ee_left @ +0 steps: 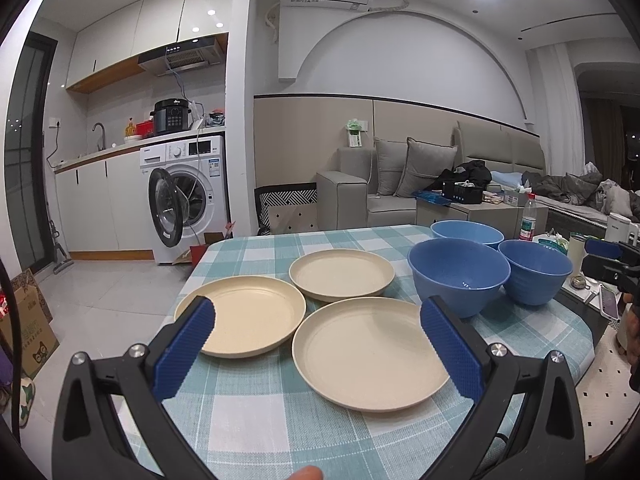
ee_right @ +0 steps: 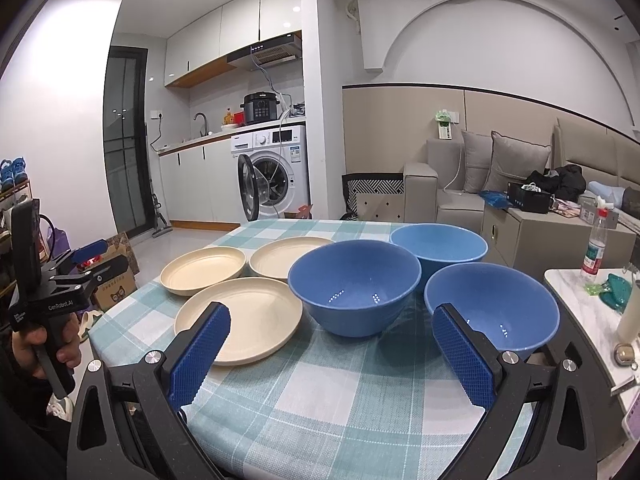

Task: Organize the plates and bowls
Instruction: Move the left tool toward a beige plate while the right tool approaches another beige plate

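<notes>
Three cream plates lie flat on the checked tablecloth: a near plate (ee_left: 368, 354) (ee_right: 250, 318), a left plate (ee_left: 244, 312) (ee_right: 202, 270) and a far plate (ee_left: 342, 274) (ee_right: 280, 260). To their right stand three blue bowls: a middle bowl (ee_left: 460, 274) (ee_right: 354, 286), a right bowl (ee_left: 536, 270) (ee_right: 496, 312) and a far bowl (ee_left: 468, 234) (ee_right: 440, 242). My left gripper (ee_left: 316, 318) hovers open above the near and left plates, holding nothing. My right gripper (ee_right: 332, 324) hovers open before the middle and right bowls, empty. Each gripper shows in the other's view, at the frame edge.
The table (ee_left: 256, 412) with its teal checked cloth ends close on the left and far sides. A side table (ee_right: 588, 308) with a bottle (ee_right: 596, 250) stands right of the bowls. A cardboard box (ee_left: 28, 324) sits on the floor at left. A sofa (ee_left: 400, 184) lies behind.
</notes>
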{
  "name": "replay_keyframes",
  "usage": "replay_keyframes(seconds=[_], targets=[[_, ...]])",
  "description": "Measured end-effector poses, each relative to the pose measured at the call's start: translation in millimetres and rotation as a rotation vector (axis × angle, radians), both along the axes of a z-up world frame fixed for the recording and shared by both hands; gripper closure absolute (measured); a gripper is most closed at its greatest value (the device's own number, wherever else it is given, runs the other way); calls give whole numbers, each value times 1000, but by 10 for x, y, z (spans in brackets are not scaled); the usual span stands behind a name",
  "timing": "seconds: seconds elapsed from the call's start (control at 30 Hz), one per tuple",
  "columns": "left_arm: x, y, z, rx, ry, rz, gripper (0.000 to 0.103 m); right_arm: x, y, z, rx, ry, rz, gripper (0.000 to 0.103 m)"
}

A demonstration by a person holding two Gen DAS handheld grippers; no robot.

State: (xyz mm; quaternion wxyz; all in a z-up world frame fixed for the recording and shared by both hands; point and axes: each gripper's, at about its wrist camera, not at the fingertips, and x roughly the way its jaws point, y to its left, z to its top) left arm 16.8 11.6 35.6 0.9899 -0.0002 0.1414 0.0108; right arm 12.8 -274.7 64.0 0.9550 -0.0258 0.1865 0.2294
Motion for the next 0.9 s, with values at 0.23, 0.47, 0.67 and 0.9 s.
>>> replay_keyframes(seconds=[0.23, 0.47, 0.67, 0.9], targets=[[79, -26, 54, 19, 5, -6, 0, 112, 9, 149, 4, -2, 9, 0], [177, -3, 129, 16, 8, -15, 0, 211, 54, 280, -4, -15, 15, 0], [257, 25, 196, 7, -5, -7, 0, 310, 97, 372, -5, -19, 27, 0], [366, 62, 277, -3, -12, -3, 0, 414, 115, 540, 1, -30, 49, 0]])
